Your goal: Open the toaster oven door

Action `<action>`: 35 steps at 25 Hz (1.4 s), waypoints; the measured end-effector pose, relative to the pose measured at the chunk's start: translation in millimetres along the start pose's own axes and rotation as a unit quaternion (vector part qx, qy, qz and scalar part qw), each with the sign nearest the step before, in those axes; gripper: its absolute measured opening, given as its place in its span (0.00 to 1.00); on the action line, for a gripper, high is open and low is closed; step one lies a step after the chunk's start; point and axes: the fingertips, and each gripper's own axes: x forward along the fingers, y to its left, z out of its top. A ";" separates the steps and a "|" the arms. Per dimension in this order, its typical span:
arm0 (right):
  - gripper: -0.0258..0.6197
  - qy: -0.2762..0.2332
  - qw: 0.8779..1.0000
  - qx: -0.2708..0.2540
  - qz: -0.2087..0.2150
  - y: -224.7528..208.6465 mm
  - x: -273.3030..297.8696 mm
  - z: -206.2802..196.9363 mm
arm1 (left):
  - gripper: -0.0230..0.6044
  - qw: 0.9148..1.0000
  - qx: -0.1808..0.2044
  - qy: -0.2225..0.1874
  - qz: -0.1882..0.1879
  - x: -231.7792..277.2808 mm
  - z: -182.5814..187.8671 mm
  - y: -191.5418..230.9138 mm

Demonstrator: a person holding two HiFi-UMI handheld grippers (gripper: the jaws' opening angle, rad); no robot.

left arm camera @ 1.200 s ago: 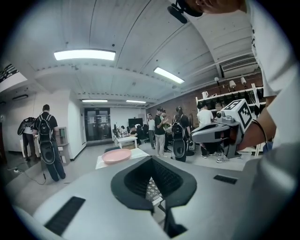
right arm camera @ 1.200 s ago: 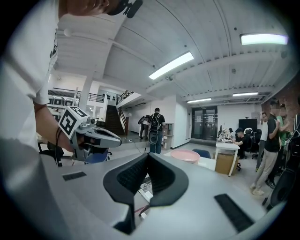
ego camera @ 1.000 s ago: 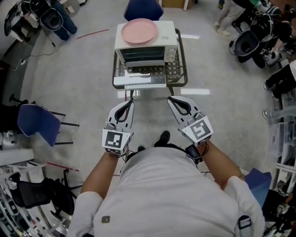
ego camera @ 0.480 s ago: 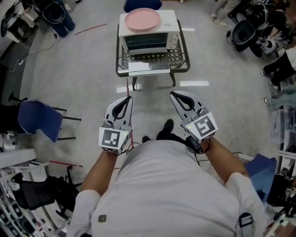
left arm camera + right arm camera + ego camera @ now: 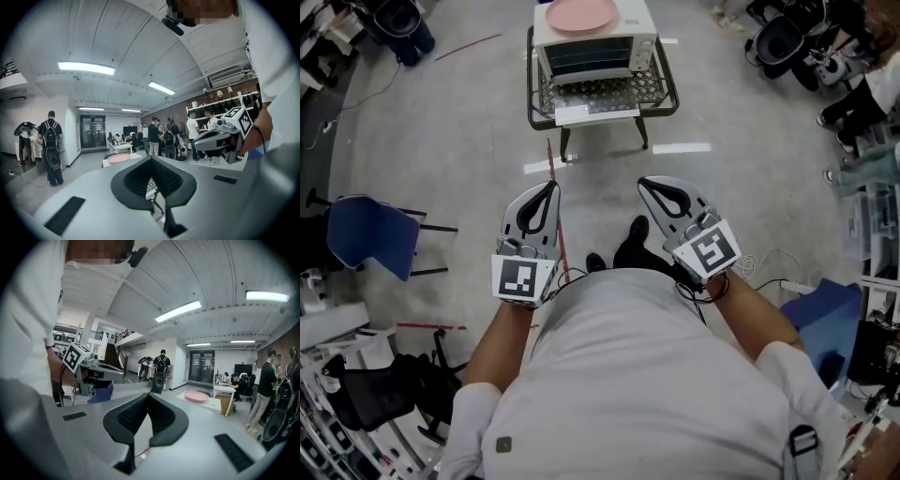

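Grey concrete floor lies between the person and the toaster oven, which stands well ahead on a small wire worktop with a pink plate on top. Its door looks folded down, though it is too small to be sure. Left claw and right claw are both closed and empty. If the door does need opening, step close first, part one claw, take the handle squarely and swing it down gently.

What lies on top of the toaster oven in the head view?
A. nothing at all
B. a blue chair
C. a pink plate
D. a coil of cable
C: a round pink plate lies flat on the roof of the white toaster oven.
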 end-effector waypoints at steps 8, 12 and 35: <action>0.07 -0.004 1.000 0.005 -0.015 34.6 -17.8 -1.3 | 0.06 1.000 -0.010 -0.014 -0.006 -28.9 0.3 -8.9; 0.07 -0.007 1.000 0.009 -0.027 40.8 -21.6 -7.9 | 0.06 0.999 -0.021 -0.046 -0.001 -34.2 4.5 -8.2; 0.07 -0.002 0.999 0.010 -0.040 59.0 -25.4 -13.0 | 0.06 0.999 -0.018 -0.013 -0.025 -44.6 -17.2 -15.1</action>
